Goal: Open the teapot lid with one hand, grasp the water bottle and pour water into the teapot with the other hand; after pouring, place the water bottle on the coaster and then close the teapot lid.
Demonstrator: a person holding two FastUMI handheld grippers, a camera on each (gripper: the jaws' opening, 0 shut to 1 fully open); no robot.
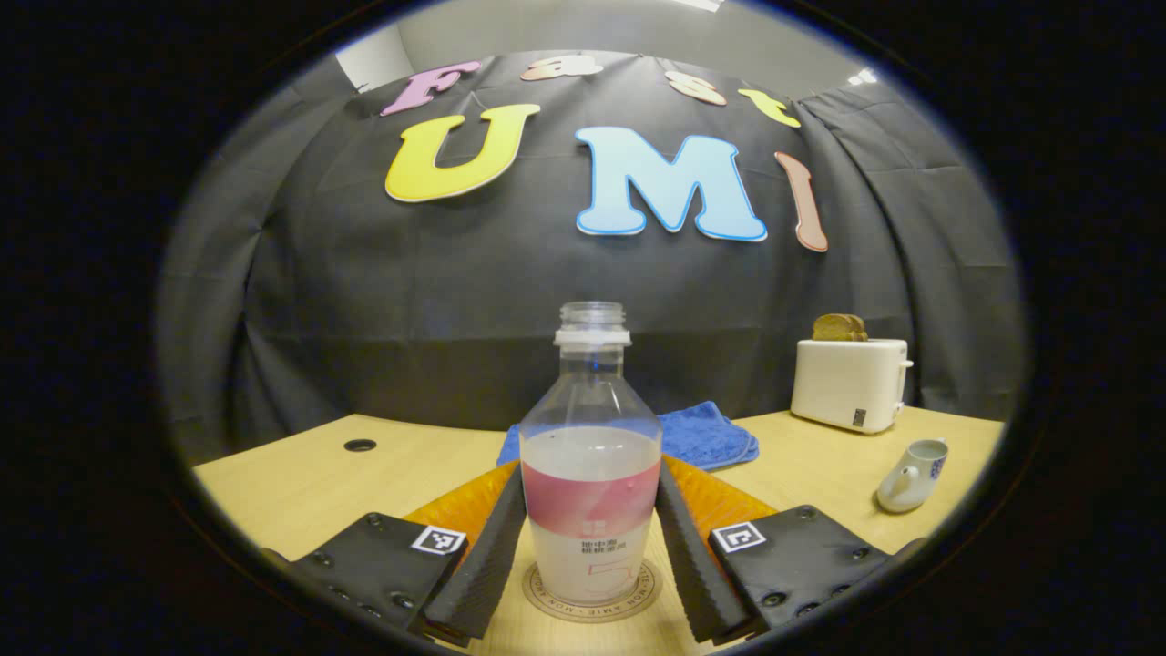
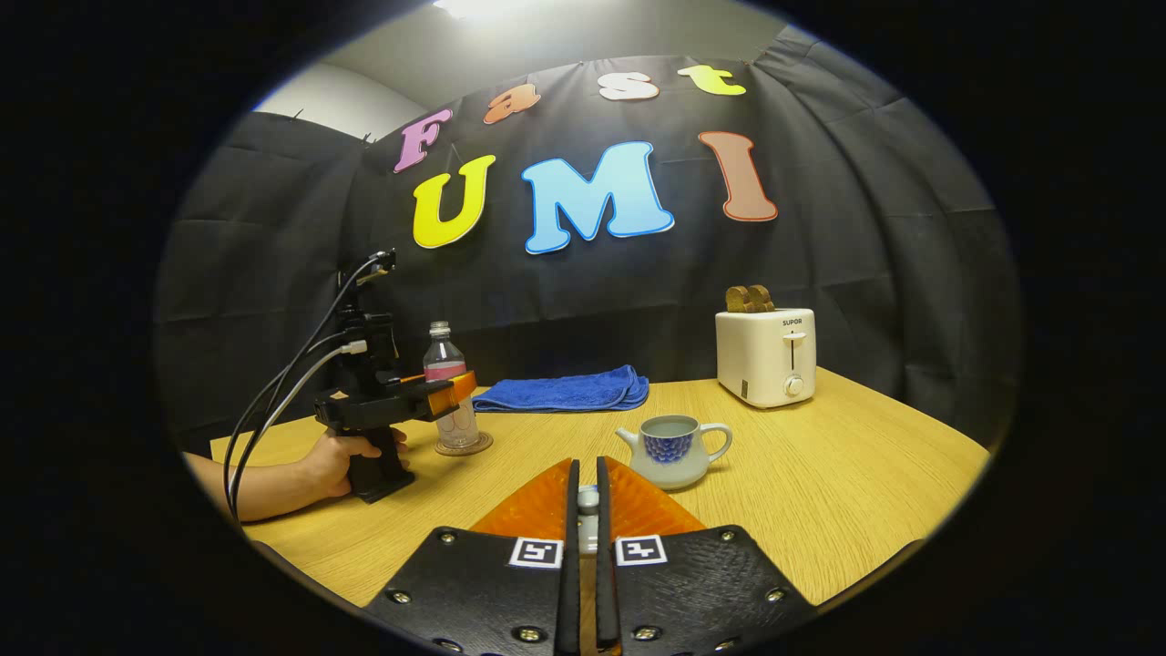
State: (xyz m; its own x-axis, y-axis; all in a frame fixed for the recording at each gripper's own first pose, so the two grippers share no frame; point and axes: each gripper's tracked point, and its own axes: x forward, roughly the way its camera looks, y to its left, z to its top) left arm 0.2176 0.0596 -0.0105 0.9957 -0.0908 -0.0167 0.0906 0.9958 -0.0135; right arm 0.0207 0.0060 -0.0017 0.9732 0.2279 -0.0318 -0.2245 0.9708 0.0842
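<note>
In the right gripper view, the right hand-held gripper [image 2: 588,510] is sitting nearly closed at the bottom, its two fingers pressing on a small pale lid [image 2: 588,521] that is showing in the narrow slot between them. Just beyond those fingertips the teapot [image 2: 674,449] is standing open on the worktop [image 2: 847,492], spout pointing left and handle right, water showing at its rim, nothing lying between it and the gripper. In the left gripper view, the left hand-held gripper [image 1: 590,547] is reaching forward with its fingers spread to either side of the water bottle [image 1: 590,474]; whether the pads are touching the bottle's sides or standing just clear of them I cannot tell. The bottle is standing upright and uncapped on the round coaster [image 1: 547,597], liquid filling its lower part. In the right gripper view a hand [image 2: 337,463] is gripping the handle of that left gripper, cables trailing up from it, well to the left of the teapot. Farther back a folded blue towel [image 2: 569,390] is lying on the worktop behind the bottle, and beyond the teapot to the right a white toaster [image 2: 763,355] is standing with toast [image 2: 749,298] sticking up from its slots.
</note>
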